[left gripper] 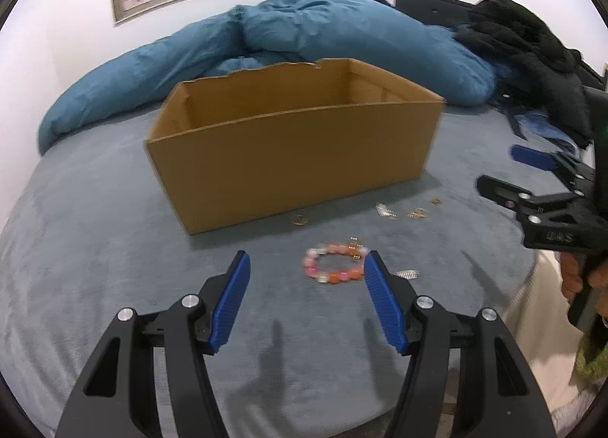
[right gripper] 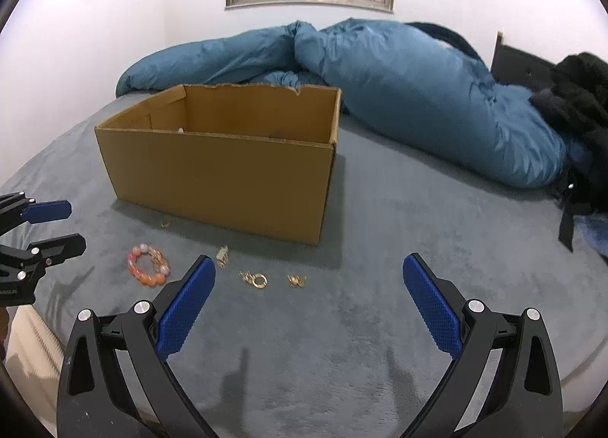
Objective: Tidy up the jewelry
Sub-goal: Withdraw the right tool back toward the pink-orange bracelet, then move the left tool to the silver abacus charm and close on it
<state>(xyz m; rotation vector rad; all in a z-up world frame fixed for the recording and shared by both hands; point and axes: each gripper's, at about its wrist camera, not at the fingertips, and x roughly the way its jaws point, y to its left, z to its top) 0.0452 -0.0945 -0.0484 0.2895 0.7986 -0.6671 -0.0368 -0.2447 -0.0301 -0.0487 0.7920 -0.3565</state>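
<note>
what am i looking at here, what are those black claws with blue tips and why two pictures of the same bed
The claws are hand-held grippers: a person holds one in each hand, and each carries a wide-angle camera looking out along its two fingers. So one picture comes from the left hand-held gripper, the other from the right hand-held gripper, and each also catches the other at its edge.

Both look down at a grey bed cover. On it stands an open cardboard box. In front of the box lie a pink and orange bead bracelet and several small gold pieces. A blue duvet is bunched behind.

Both grippers are open and hold nothing. The bracelet lies just ahead of the left one's fingers.
</note>
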